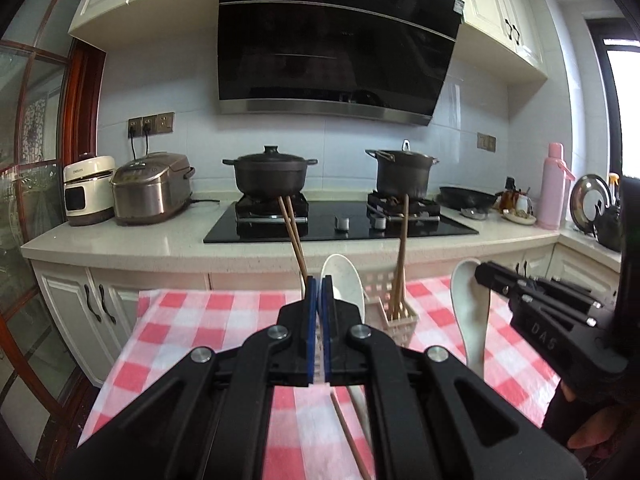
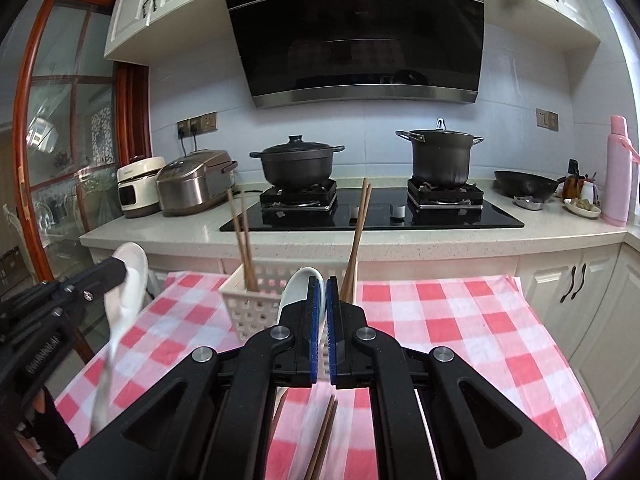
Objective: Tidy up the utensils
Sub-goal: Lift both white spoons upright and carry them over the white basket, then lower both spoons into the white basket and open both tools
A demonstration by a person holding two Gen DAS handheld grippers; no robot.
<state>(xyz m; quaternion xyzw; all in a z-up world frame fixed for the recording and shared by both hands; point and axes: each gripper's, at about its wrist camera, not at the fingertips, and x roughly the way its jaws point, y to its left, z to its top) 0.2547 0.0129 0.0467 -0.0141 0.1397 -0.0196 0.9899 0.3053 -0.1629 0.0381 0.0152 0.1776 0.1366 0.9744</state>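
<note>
My left gripper (image 1: 320, 280) is shut on a white spoon (image 1: 344, 280) and a pair of wooden chopsticks (image 1: 294, 236), held above the checked table. My right gripper (image 2: 322, 282) is shut on another white spoon (image 2: 298, 286) and a pair of chopsticks (image 2: 358, 224). A white perforated basket (image 2: 248, 304) stands on the table just left of the right gripper, with chopsticks (image 2: 244, 236) upright in it. It also shows in the left wrist view (image 1: 394, 316), right of the left gripper. The right gripper with its spoon (image 1: 472, 304) shows at the right of the left wrist view.
A red and white checked cloth (image 2: 460, 320) covers the table. Behind it runs a kitchen counter (image 1: 120, 240) with a black hob (image 1: 340, 228), two dark pots, a rice cooker (image 1: 152, 188) and a pink flask (image 1: 554, 188). White cupboards stand below the counter.
</note>
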